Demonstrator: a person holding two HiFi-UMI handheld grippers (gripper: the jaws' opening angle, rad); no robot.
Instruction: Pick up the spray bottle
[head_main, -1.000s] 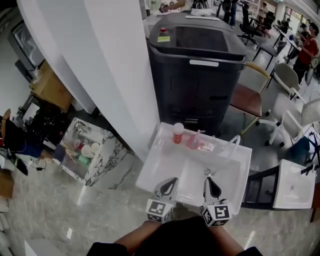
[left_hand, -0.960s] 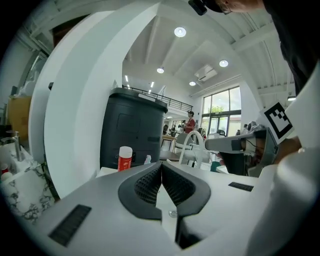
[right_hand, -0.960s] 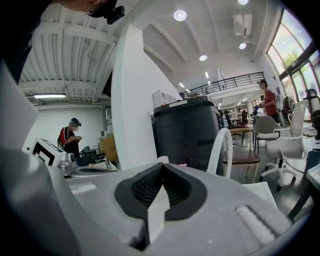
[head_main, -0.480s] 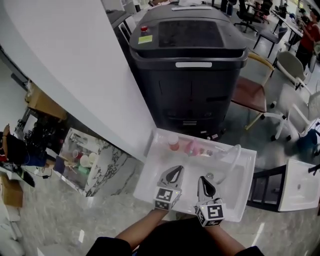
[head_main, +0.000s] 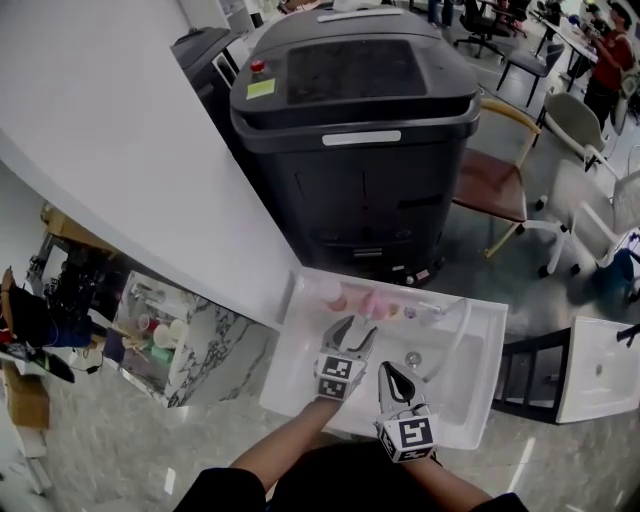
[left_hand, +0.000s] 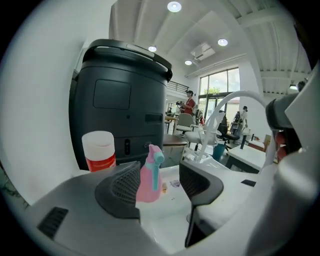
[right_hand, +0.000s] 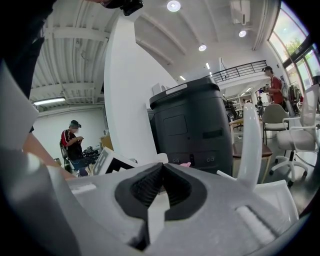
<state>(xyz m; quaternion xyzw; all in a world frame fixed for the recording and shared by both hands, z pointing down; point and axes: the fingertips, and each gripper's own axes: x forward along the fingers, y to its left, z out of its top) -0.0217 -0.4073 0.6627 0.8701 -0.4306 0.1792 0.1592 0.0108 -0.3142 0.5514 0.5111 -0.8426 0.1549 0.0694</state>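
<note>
The pink spray bottle (head_main: 372, 303) with a teal trigger stands at the back rim of the white sink (head_main: 298, 372). In the left gripper view the spray bottle (left_hand: 150, 175) shows in the gap just beyond the pads, untouched. My left gripper (head_main: 354, 332) (left_hand: 160, 182) is open in front of it; its jaws have just been opening. My right gripper (head_main: 386, 368) (right_hand: 161, 187) is shut on nothing, nearer to me over the basin. A pink bit of the bottle (right_hand: 185, 164) peeks over its jaws.
A white-capped, red-labelled bottle (head_main: 333, 296) (left_hand: 99, 150) stands left of the spray bottle. A white faucet (head_main: 452, 330) (right_hand: 250, 145) arches at the right. A big black machine (head_main: 360, 130) rises behind the sink, a white wall (head_main: 120, 150) at the left, chairs (head_main: 495, 180) at the right.
My left gripper has moved forward over the basin toward the bottles and its jaws have opened. The right gripper has stayed shut and shifted a little.
</note>
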